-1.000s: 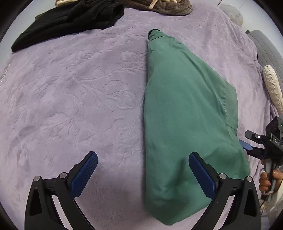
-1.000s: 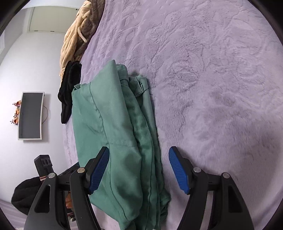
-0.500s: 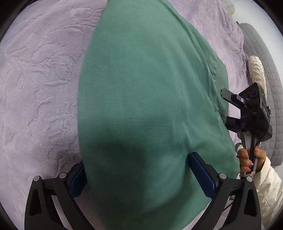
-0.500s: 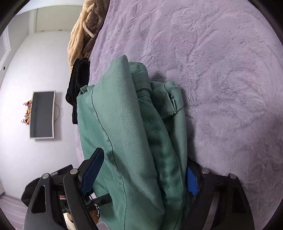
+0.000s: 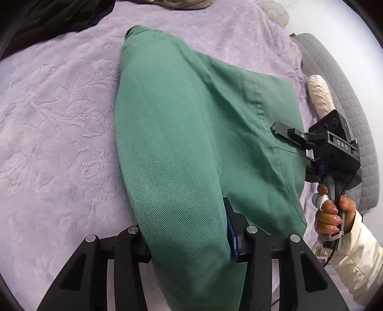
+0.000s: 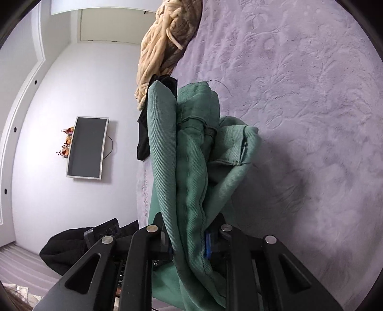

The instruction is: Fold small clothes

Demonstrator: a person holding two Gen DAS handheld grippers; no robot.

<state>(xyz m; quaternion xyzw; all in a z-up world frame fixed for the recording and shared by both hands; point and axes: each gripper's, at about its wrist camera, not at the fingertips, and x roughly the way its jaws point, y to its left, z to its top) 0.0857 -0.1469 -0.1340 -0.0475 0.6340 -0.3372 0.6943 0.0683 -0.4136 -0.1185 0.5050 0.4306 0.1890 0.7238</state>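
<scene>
From here I can't see my left gripper's point(image 5: 189, 241) left pad; the green garment point(image 5: 182, 134) covers it, and its lower end runs off the bottom edge. In the right wrist view, folds bury most of both right gripper point(image 6: 188, 246) pads. The black clothing point(image 5: 47, 21) is cropped upper left.

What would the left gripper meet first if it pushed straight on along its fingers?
The green garment: the left gripper is closing on its near end, with cloth filling the view ahead. Beyond it lies the purple blanket; how thick the cloth stack is cannot be told.
</scene>
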